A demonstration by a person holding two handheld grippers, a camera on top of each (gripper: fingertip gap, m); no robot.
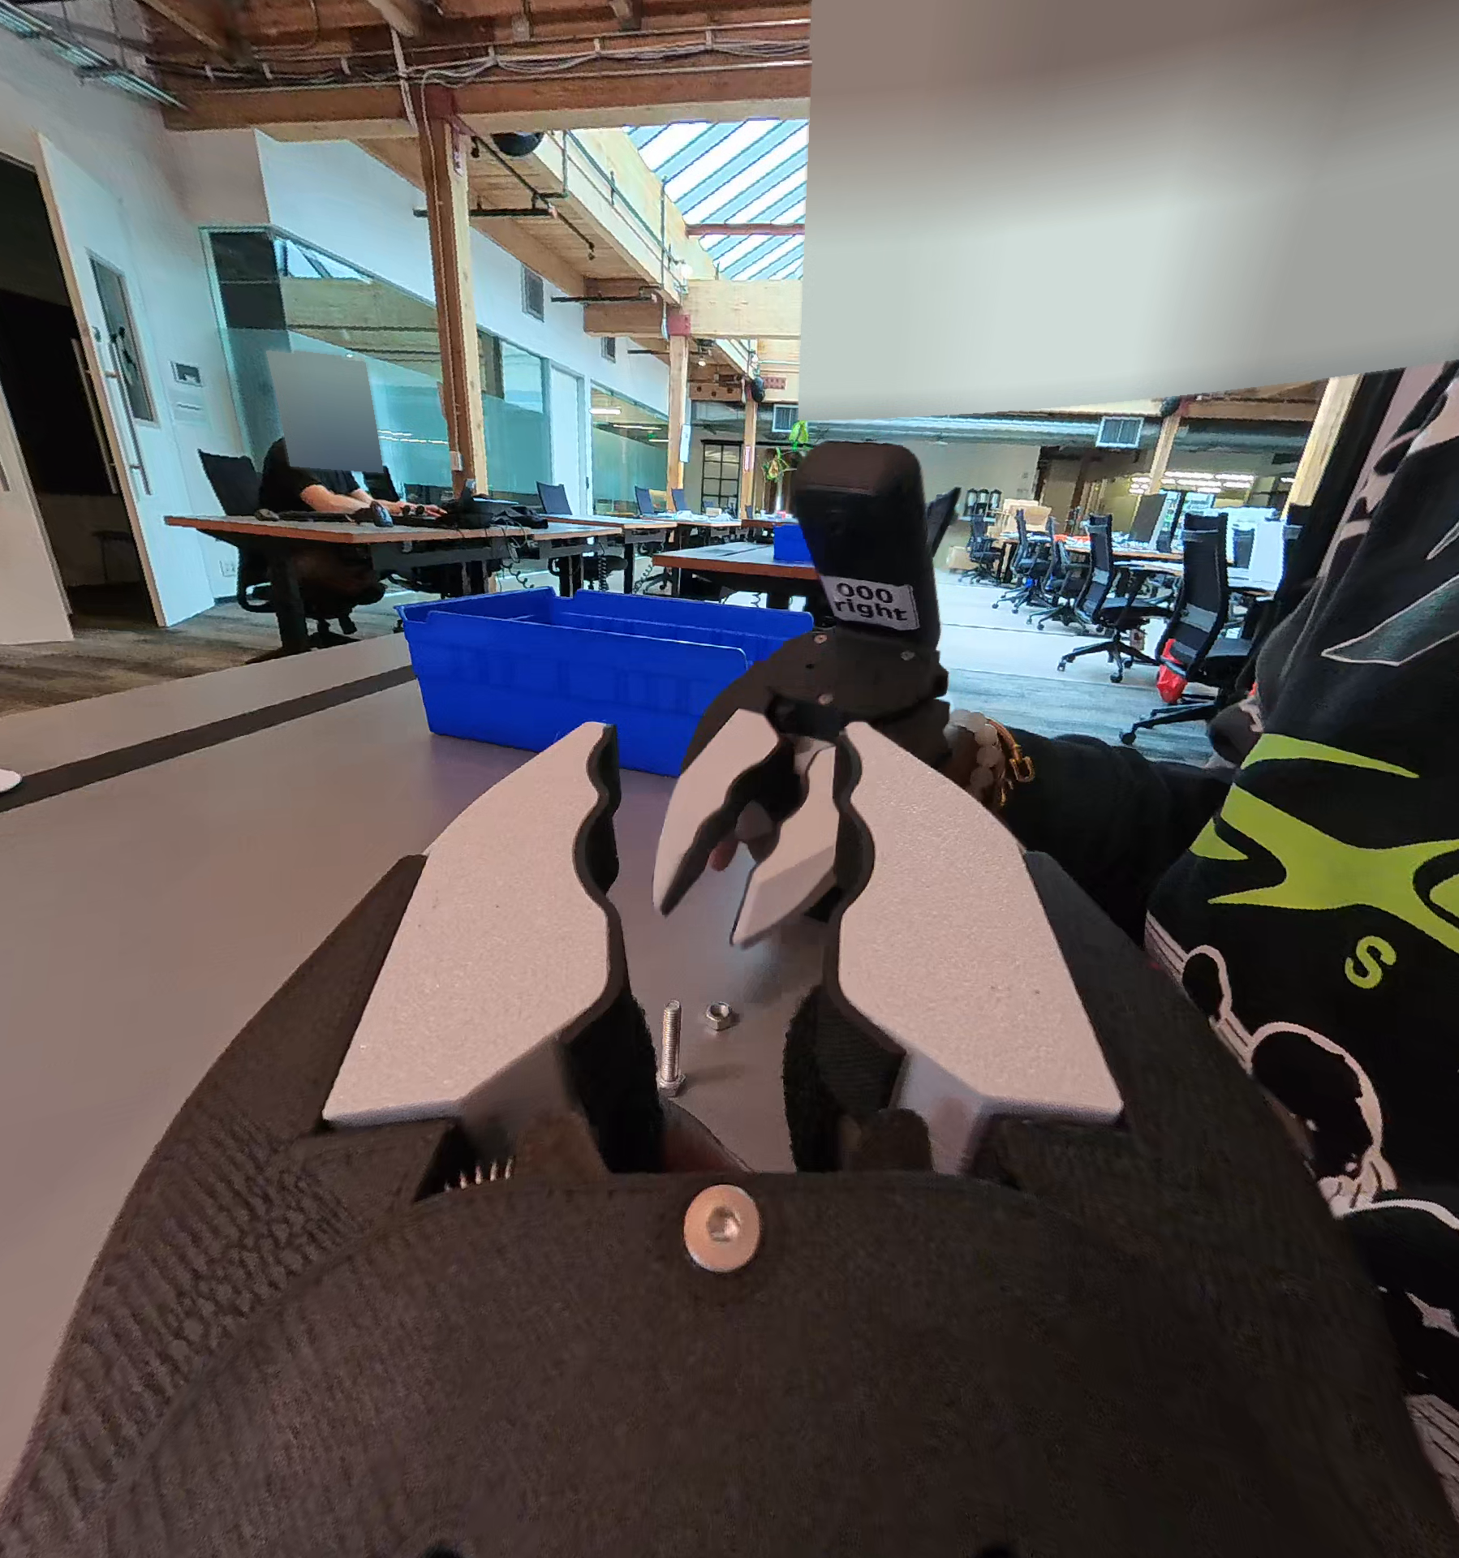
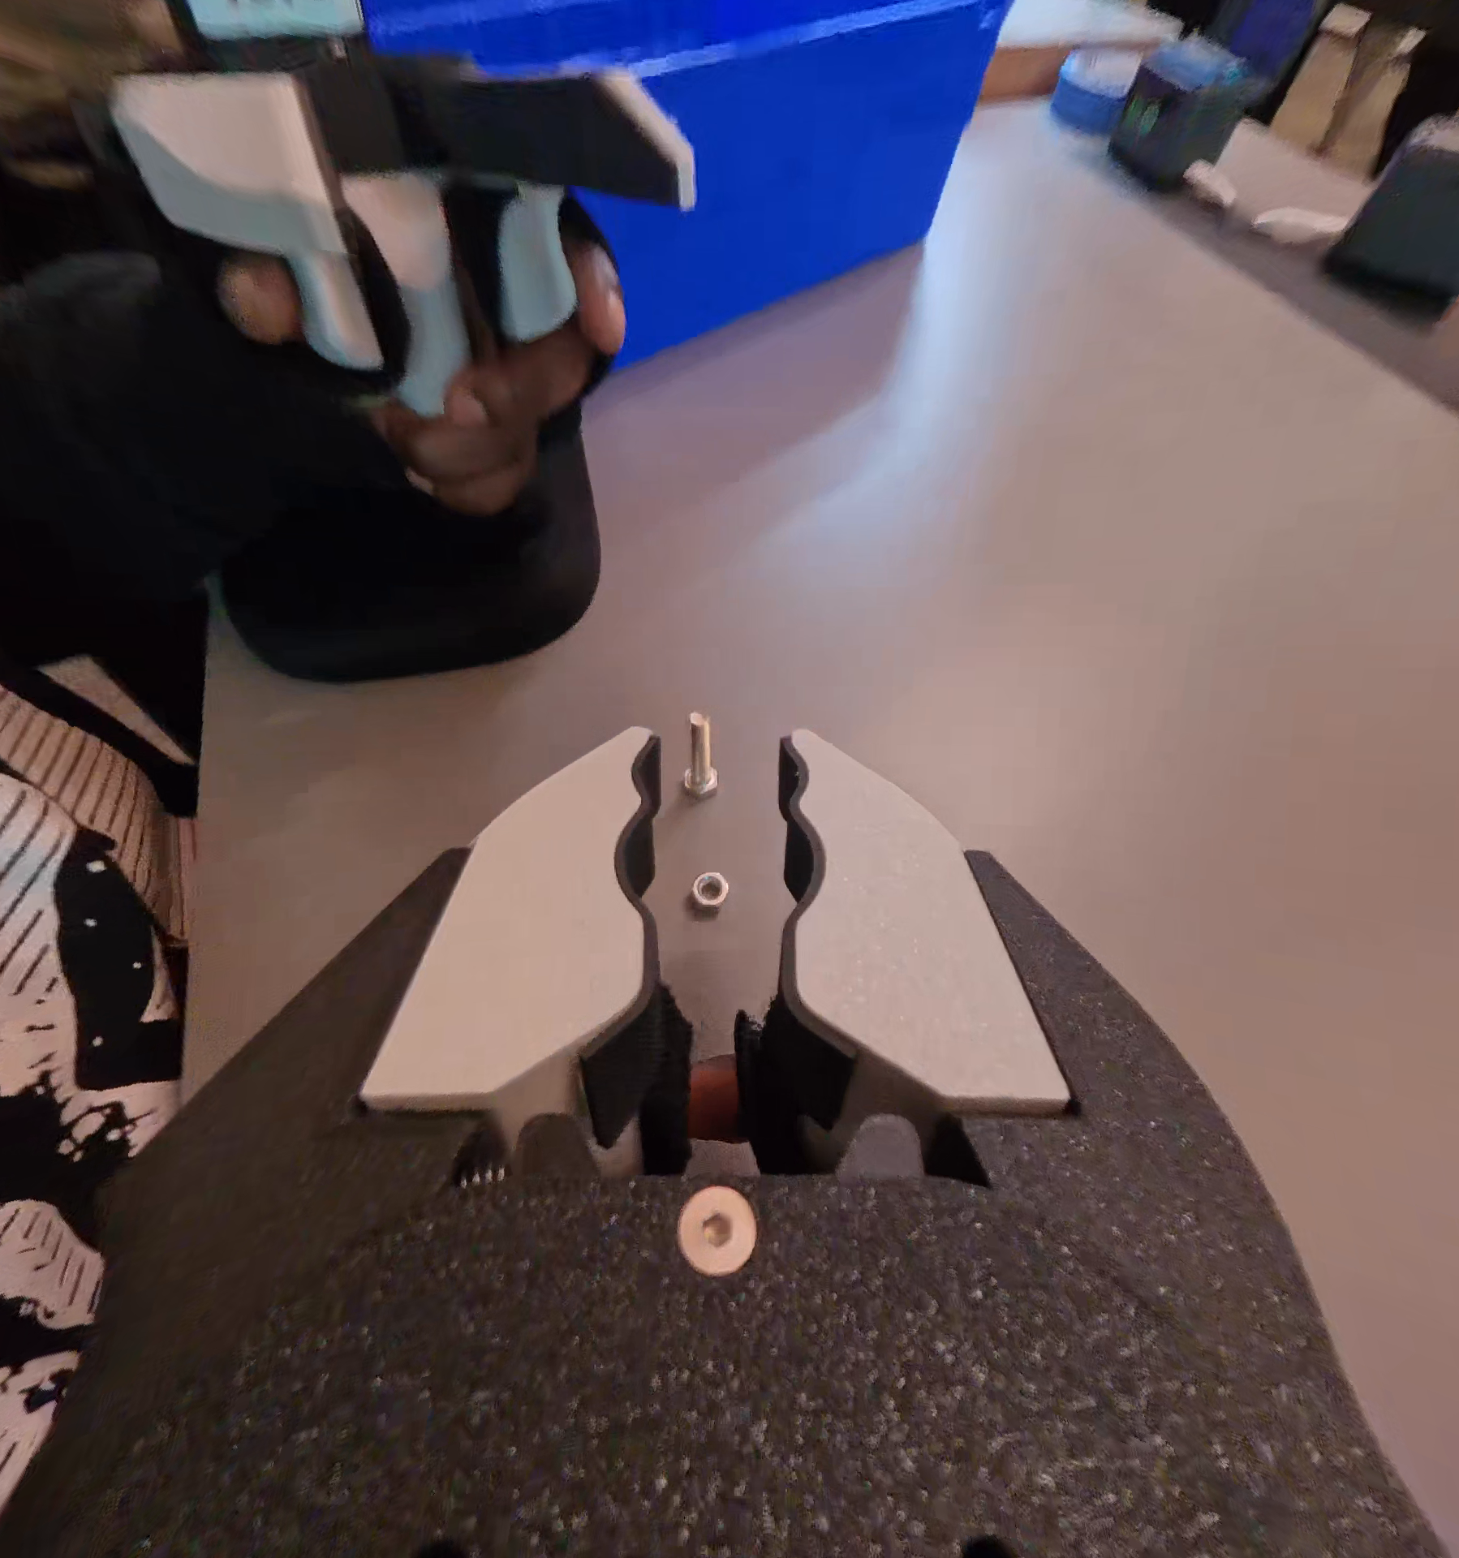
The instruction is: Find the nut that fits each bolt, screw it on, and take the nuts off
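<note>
A small silver bolt (image 1: 670, 1045) stands upright on its head on the grey table (image 1: 203, 927), with a silver hex nut (image 1: 719, 1016) lying just beside it. My left gripper (image 1: 726, 759) is open and empty, low over the table with both pieces below its fingers. My right gripper (image 2: 719, 750) is open and empty. In its view the bolt (image 2: 699, 754) stands between its fingertips, closer to the left one and untouched, and the nut (image 2: 709, 890) lies loose farther back between the fingers. The right gripper (image 1: 702, 923) also shows in the left wrist view, pointing down towards the pieces. The left gripper (image 2: 439, 320) shows blurred at the upper left.
A blue plastic bin (image 1: 574, 666) stands on the table beyond the grippers; it also shows in the right wrist view (image 2: 793, 169). The person's black printed shirt (image 1: 1341, 927) and sleeve (image 2: 203, 506) are close by. Dark boxes (image 2: 1426, 219) stand at the far right edge. The grippers' ends are close to 10 cm from one another.
</note>
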